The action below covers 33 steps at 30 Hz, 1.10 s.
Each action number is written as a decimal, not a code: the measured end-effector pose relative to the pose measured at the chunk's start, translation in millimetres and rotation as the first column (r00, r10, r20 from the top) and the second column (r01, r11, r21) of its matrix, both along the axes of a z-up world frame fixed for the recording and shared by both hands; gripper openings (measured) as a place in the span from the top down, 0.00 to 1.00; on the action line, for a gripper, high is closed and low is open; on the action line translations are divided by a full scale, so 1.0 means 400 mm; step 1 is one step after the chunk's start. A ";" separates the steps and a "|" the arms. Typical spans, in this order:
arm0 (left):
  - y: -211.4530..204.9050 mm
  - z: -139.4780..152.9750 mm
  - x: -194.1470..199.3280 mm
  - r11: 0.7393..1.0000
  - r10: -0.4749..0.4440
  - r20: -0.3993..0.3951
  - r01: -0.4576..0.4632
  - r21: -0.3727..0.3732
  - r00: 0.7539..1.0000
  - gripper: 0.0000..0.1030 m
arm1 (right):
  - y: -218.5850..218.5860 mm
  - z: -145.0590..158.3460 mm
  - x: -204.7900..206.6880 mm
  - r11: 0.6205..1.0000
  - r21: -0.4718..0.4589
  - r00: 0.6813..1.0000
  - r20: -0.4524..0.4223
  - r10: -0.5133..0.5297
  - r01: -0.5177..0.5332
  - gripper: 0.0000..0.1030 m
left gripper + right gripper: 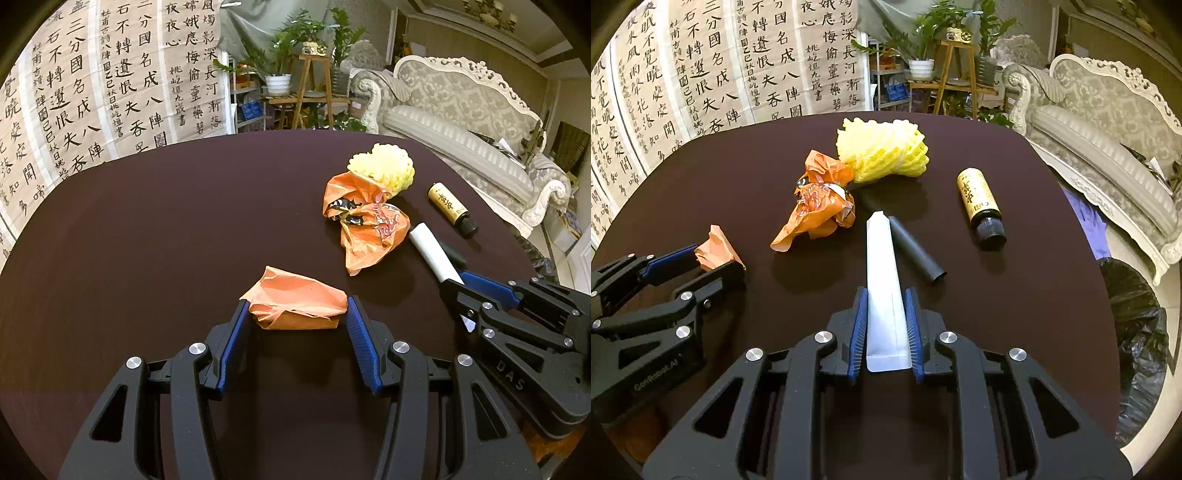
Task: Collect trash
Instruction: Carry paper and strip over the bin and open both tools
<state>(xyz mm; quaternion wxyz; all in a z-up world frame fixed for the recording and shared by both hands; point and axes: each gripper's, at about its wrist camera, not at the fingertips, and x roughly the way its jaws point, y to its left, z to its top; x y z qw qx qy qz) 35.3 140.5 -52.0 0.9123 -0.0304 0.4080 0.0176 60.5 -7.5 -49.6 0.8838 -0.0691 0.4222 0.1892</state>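
My left gripper [295,312] is shut on a crumpled orange paper wad [295,299] that rests on the dark brown table [147,229]; both blue pads press its sides. In the right wrist view the same wad [714,251] shows at the left, in the left gripper [718,260]. My right gripper [886,306] is shut on a flattened white tube [882,258] that points away along the table. In the left wrist view the white tube [430,254] sticks out of the right gripper [456,282].
An orange plastic bag [820,206], a yellow foam net [882,151], a gold-labelled bottle [979,199] and a black tube [916,247] lie on the table's far half. A black bin bag [1137,332] stands off the right edge, with a sofa [1108,122] behind it.
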 end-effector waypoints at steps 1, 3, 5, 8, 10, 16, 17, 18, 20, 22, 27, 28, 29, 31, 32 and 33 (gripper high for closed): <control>-0.001 0.001 -0.002 1.000 0.000 0.004 0.000 0.002 1.000 0.50 | -0.002 0.001 -0.004 1.000 0.006 1.000 0.000 -0.001 0.001 0.81; -0.003 0.006 -0.009 1.000 -0.002 0.016 0.002 0.005 1.000 0.50 | -0.009 0.007 -0.018 1.000 0.015 1.000 0.012 -0.007 0.007 0.81; -0.007 0.010 -0.017 1.000 -0.006 0.026 0.006 0.008 1.000 0.50 | -0.022 0.016 -0.035 1.000 0.022 0.999 0.032 -0.015 0.015 0.81; -0.019 0.020 -0.028 1.000 -0.019 0.041 0.020 -0.005 0.999 0.50 | -0.052 0.035 -0.060 0.998 0.046 0.997 0.061 -0.047 0.044 0.81; -0.039 0.032 -0.037 0.999 -0.036 0.059 0.036 -0.007 0.998 0.50 | -0.081 0.049 -0.075 0.995 0.056 0.993 0.087 -0.082 0.077 0.81; -0.126 0.063 -0.045 0.994 -0.109 0.112 0.111 -0.008 0.988 0.50 | -0.197 0.082 -0.107 0.977 0.059 0.962 0.172 -0.213 0.206 0.81; -0.154 0.069 -0.042 0.991 -0.134 0.121 0.135 -0.006 0.984 0.50 | -0.216 0.084 -0.109 0.972 0.056 0.955 0.183 -0.233 0.227 0.81; -0.170 0.071 -0.041 0.989 -0.146 0.126 0.147 -0.005 0.981 0.50 | -0.242 0.087 -0.112 0.965 0.054 0.945 0.196 -0.263 0.257 0.81; -0.213 0.078 -0.030 0.983 -0.179 0.140 0.182 -0.009 0.974 0.50 | -0.291 0.090 -0.113 0.949 0.054 0.926 0.209 -0.314 0.310 0.81; -0.254 0.081 -0.019 0.977 -0.209 0.149 0.213 -0.011 0.966 0.50 | -0.332 0.087 -0.110 0.935 0.053 0.911 0.215 -0.352 0.350 0.81; -0.369 0.088 0.014 0.956 -0.288 0.175 0.293 -0.005 0.942 0.50 | -0.440 0.078 -0.103 0.894 0.047 0.866 0.234 -0.443 0.445 0.81; -0.396 0.088 0.024 0.952 -0.302 0.181 0.308 -0.001 0.936 0.50 | -0.466 0.076 -0.102 0.883 0.049 0.854 0.238 -0.463 0.466 0.81; -0.411 0.089 0.031 0.949 -0.309 0.184 0.315 0.000 0.933 0.50 | -0.485 0.073 -0.099 0.875 0.050 0.845 0.239 -0.478 0.481 0.81; -0.453 0.088 0.052 0.942 -0.330 0.188 0.335 0.004 0.925 0.50 | -0.521 0.067 -0.092 0.860 0.058 0.829 0.240 -0.504 0.506 0.81; -0.469 0.087 0.060 0.940 -0.337 0.189 0.342 0.007 0.922 0.50 | -0.536 0.064 -0.088 0.855 0.061 0.824 0.239 -0.514 0.515 0.81; -0.484 0.085 0.068 0.937 -0.346 0.189 0.350 0.010 0.919 0.50 | -0.553 0.059 -0.082 0.850 0.063 0.820 0.236 -0.522 0.523 0.81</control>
